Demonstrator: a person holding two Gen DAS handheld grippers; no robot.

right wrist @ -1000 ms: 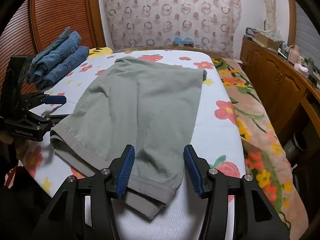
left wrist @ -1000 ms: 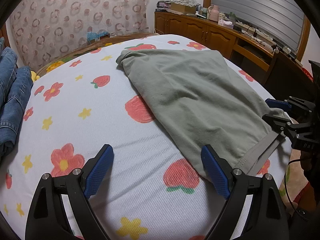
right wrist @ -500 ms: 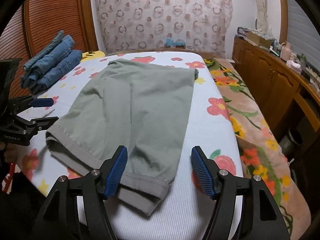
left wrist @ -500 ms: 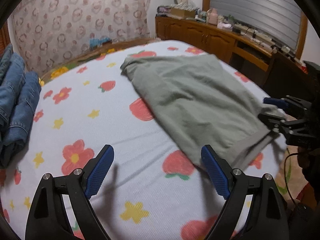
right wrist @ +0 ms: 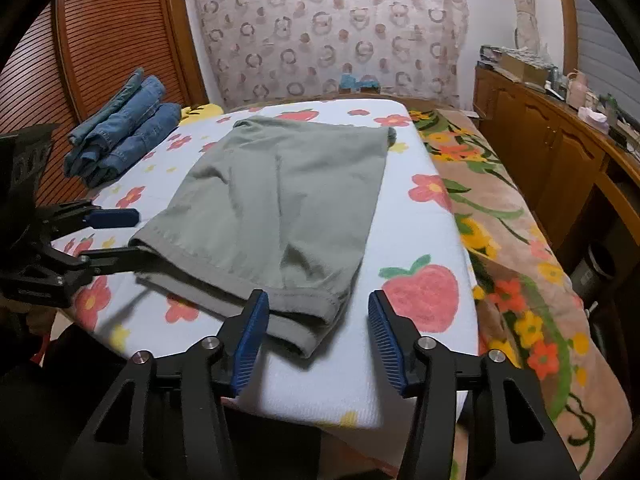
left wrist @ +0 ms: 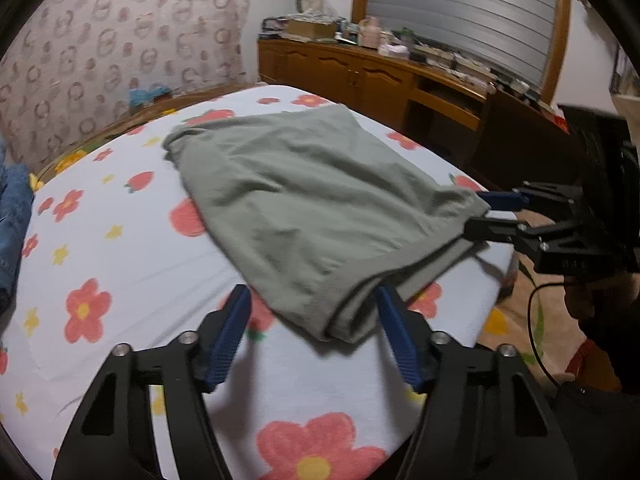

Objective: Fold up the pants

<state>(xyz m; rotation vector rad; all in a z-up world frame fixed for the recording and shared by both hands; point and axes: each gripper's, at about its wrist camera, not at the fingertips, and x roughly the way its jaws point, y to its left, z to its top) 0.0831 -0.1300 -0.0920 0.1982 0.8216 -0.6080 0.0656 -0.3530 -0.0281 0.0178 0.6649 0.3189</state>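
Observation:
Grey-green pants (left wrist: 304, 192) lie flat on the flowered sheet (left wrist: 100, 248), hem towards me. My left gripper (left wrist: 312, 332) straddles the near-left hem corner; its jaws are closing, and the pads do not press the cloth. From the right wrist view the pants (right wrist: 288, 192) run away from me. My right gripper (right wrist: 318, 332) has the right hem corner between its blue pads and is also closing, without a pinch. Each gripper shows in the other's view: the right gripper (left wrist: 496, 216) at the far corner, the left gripper (right wrist: 116, 236) at the left corner.
Folded jeans (right wrist: 120, 140) are stacked at the back left of the bed. A floral blanket (right wrist: 500, 220) covers the bed's right side. A cluttered wooden sideboard (left wrist: 360, 76) runs along the wall. The sheet's front edge lies just under both grippers.
My left gripper has shifted right, onto the pants' hem corner, and its jaws have narrowed. The right gripper's jaws widened, then narrowed around the other corner. The hem looks slightly lifted.

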